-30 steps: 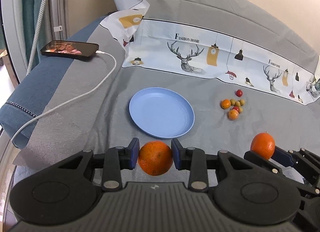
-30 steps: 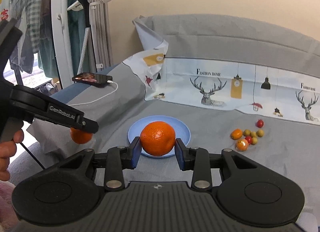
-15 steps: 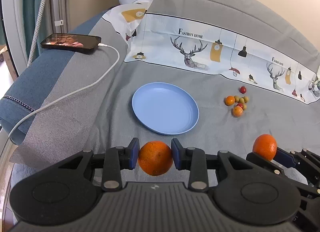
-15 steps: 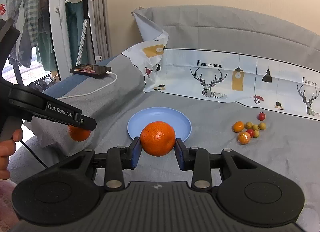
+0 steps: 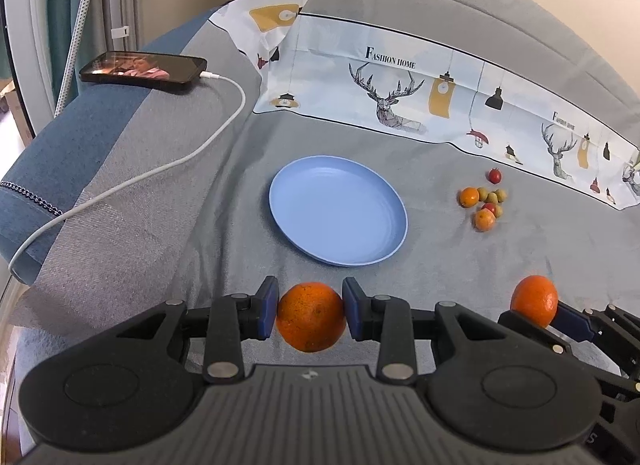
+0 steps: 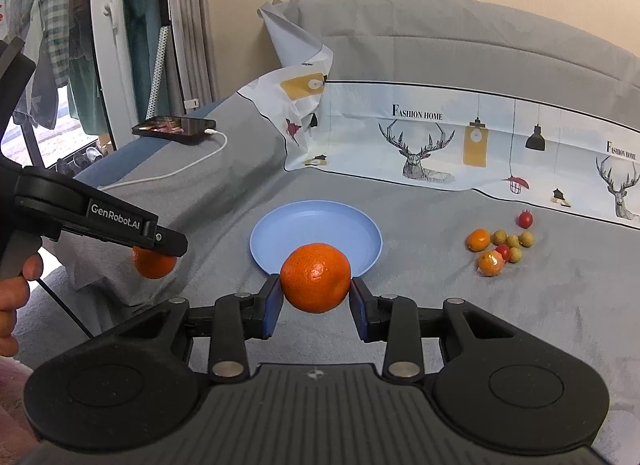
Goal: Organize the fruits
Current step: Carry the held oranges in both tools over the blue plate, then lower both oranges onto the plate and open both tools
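My left gripper (image 5: 310, 313) is shut on an orange (image 5: 311, 317), held above the grey cover just short of the empty blue plate (image 5: 338, 210). My right gripper (image 6: 315, 297) is shut on a second orange (image 6: 315, 277), in front of the plate's (image 6: 316, 225) near rim. Each gripper shows in the other's view: the right one with its orange (image 5: 534, 300) at the lower right, the left one with its orange (image 6: 154, 263) at the left. A cluster of small fruits (image 5: 483, 201) lies to the right of the plate: small oranges, green ones and red ones.
A phone (image 5: 143, 72) on a white charging cable (image 5: 168, 167) rests on the blue armrest at the left. A printed cloth with deer (image 5: 420, 105) runs along the back of the grey cover. A person's hand (image 6: 16, 297) holds the left gripper's handle.
In the left wrist view the plate and the small fruits have slid slightly toward the far side as the left gripper came down and forward. Both oranges stay gripped.
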{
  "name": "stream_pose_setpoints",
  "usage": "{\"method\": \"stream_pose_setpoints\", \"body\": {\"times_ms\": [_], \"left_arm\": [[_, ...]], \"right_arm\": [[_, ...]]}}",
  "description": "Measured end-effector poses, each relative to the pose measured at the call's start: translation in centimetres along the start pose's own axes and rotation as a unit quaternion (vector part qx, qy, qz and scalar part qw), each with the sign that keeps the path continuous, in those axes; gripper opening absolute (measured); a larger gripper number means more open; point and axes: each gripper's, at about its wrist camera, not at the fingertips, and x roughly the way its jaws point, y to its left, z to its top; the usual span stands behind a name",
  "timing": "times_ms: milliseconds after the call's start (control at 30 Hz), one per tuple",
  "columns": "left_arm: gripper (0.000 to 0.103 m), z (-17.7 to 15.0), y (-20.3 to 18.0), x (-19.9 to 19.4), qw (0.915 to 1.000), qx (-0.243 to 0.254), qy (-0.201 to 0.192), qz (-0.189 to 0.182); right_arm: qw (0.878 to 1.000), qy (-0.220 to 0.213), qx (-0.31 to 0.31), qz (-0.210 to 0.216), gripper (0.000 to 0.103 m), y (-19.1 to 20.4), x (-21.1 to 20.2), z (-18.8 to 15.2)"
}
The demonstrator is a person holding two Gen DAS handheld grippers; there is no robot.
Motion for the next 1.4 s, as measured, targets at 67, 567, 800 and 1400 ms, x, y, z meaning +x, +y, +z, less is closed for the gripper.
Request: {"method": "stream_pose_setpoints", "body": {"times_ms": [67, 567, 800, 1400], "left_arm": [[0.039, 0.2, 0.1, 0.3, 1.0000, -0.001, 0.000, 0.001], [0.039, 4.5, 0.4, 3.4, 0.9996, -0.005, -0.015, 0.021], [0.039, 6.3, -0.2, 6.3, 0.9996, 0.006, -0.009, 0.025], [0.039, 8.2, -1.0, 17.2, 0.9972, 0.036, 0.051, 0.042]], "right_arm": [[1.000, 0.002, 0.000, -0.001, 0.038, 0.0, 0.3, 0.1], [1.000, 0.014, -0.001, -0.004, 0.038, -0.3, 4.5, 1.9], [1.000, 0.020, 0.005, -0.007, 0.038, -0.8, 7.9, 3.3], [0.997, 0.078, 0.003, 0.007, 0.038, -2.0, 19.1, 4.1]]}}
